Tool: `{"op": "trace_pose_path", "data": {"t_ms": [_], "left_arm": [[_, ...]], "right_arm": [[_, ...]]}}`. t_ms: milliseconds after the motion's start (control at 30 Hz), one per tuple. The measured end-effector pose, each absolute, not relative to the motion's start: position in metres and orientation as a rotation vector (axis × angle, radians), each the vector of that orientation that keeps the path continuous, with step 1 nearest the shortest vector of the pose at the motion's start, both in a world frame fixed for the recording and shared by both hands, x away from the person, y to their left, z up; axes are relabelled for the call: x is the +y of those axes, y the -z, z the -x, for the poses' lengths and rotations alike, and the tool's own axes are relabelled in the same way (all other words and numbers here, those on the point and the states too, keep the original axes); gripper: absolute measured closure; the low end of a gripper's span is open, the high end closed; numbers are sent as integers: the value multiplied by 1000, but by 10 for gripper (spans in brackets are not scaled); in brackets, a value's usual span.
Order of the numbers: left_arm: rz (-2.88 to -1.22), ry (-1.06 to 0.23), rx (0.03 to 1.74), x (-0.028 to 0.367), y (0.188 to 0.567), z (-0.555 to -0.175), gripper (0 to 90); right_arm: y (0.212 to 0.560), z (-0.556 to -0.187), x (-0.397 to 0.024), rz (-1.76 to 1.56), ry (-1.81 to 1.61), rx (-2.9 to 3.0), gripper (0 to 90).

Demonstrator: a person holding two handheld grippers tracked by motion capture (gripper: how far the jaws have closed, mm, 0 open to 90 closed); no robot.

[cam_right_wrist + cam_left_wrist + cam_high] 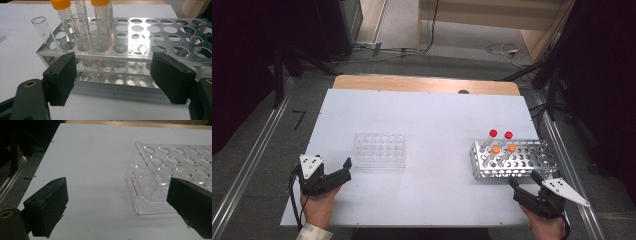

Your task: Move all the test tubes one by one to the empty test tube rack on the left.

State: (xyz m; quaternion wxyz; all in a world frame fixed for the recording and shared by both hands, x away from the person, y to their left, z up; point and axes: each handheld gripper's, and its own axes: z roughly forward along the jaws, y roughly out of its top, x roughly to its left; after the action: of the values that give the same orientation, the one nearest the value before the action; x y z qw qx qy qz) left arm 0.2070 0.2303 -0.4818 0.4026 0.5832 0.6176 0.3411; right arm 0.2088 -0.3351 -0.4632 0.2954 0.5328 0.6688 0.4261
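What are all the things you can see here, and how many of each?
Table: one, white top, centre.
Clear rack: one, see-through plastic, empty holes, left half of table.
Metal rack: one, silver, right half of table.
Red-capped tubes: two, back row at the metal rack's left end.
Orange-capped tubes: two, in front of the red ones.
Uncapped tubes: two, clear glass, front left of the metal rack.
Left gripper: one, black, fingers open, near the clear rack.
Right gripper: one, black, fingers open, before the metal rack.

Your desk (422,120) is lit evenly and brightly from above, while the surroundings beyond its edges fall dark. Shadows stay faint; the near black fingers (47,207) look slightly soft.
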Motion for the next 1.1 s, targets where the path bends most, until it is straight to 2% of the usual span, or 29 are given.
{"op": "trace_pose_path", "data": {"t_ms": [833,1100], "left_arm": [[-1495,-873,1531,222,481,-205,48],[-1483,-872,1539,223,481,-204,48]], "right_arm": [[458,-218,-317,-1361,-1167,1824,208],[458,-227,-310,-1338,-1168,1838,327]]}}
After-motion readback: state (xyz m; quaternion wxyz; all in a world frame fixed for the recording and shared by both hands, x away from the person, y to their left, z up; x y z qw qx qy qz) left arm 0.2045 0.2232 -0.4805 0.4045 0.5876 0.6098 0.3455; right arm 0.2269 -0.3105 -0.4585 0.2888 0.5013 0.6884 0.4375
